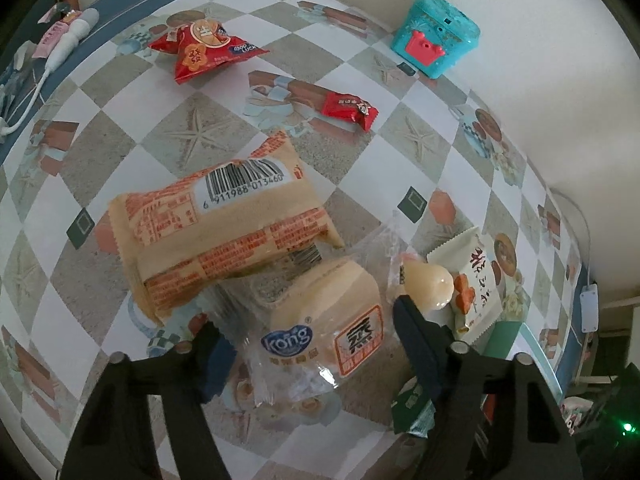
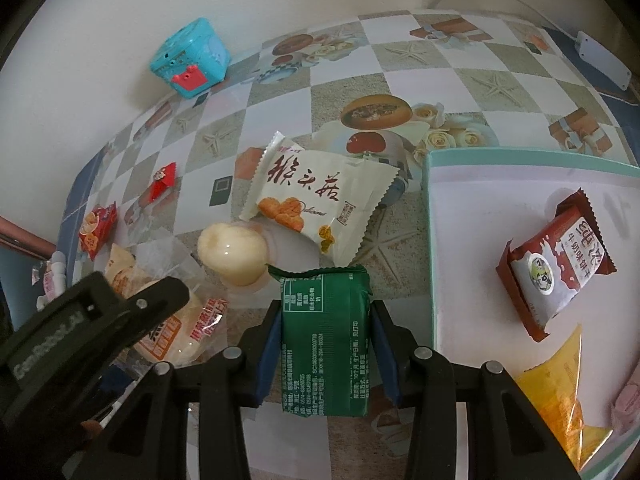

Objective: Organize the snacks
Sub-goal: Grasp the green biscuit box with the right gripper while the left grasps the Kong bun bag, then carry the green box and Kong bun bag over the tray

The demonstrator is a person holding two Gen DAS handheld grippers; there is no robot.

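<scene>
The right gripper [image 2: 323, 344] was clamped on a green pack [image 2: 325, 336], its blue pads pressed against both long sides, just off the left rim of the tray [image 2: 430, 240]. In the tray lay a brown pack [image 2: 556, 268], a yellow pack [image 2: 560, 392] and a pink item at the right edge, too cropped to name.

The left gripper [image 1: 308, 336] stood spread wide around a clear-wrapped bun [image 1: 328, 324] without pressing it; the right finger [image 1: 416, 332] sat apart from the wrapper, beside a jelly cup [image 1: 428, 284].

An orange-printed bun pack [image 1: 224, 228] lay slanted, its lower end overlapping the clear-wrapped bun. A white biscuit pack [image 2: 320, 204] rested tilted against the jelly cup, near the tray's left rim.

Toward the desk's far edge lay a red bag [image 1: 204, 48] and a small red bar [image 1: 350, 110], well apart. A teal box [image 1: 438, 34] stood at the far edge against the wall. A white wand [image 1: 68, 40] lay at the far left corner.
</scene>
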